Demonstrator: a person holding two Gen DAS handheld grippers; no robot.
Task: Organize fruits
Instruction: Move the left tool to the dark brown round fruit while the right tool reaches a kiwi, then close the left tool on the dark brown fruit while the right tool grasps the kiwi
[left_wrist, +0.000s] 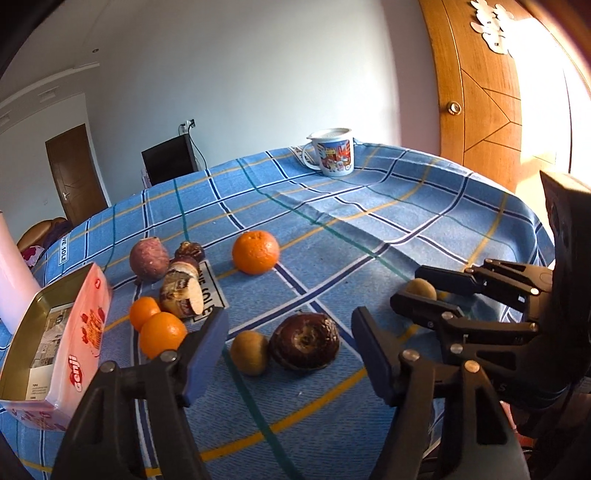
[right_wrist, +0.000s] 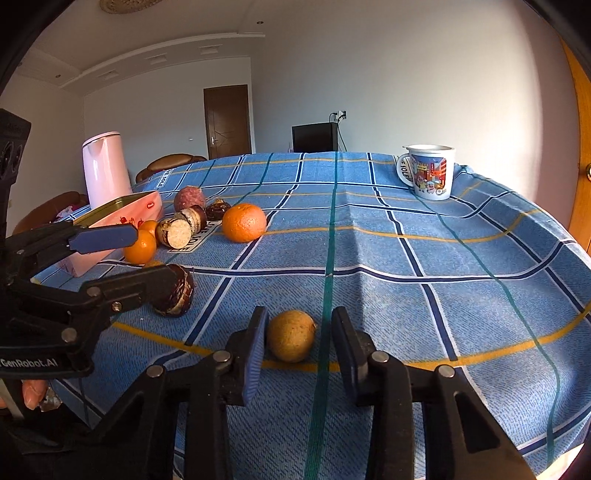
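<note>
Fruits lie on a blue checked tablecloth (left_wrist: 369, 206). My left gripper (left_wrist: 291, 350) is open above a kiwi (left_wrist: 249, 352) and a dark brown fruit (left_wrist: 304, 341). My right gripper (right_wrist: 299, 341) is open around another kiwi (right_wrist: 291, 335), its fingers apart from it; it also shows in the left wrist view (left_wrist: 421, 290). A large orange (left_wrist: 255, 252) lies mid-table. Two small oranges (left_wrist: 162, 334), a reddish fruit (left_wrist: 149, 259) and cut brown fruits (left_wrist: 183, 291) lie at the left by an open pink tin box (left_wrist: 55, 354).
A printed mug (left_wrist: 331, 150) stands at the table's far edge. A pink kettle (right_wrist: 105, 168) stands behind the tin box. A wooden door (left_wrist: 480, 92) is at the right. The table edge curves down at the right.
</note>
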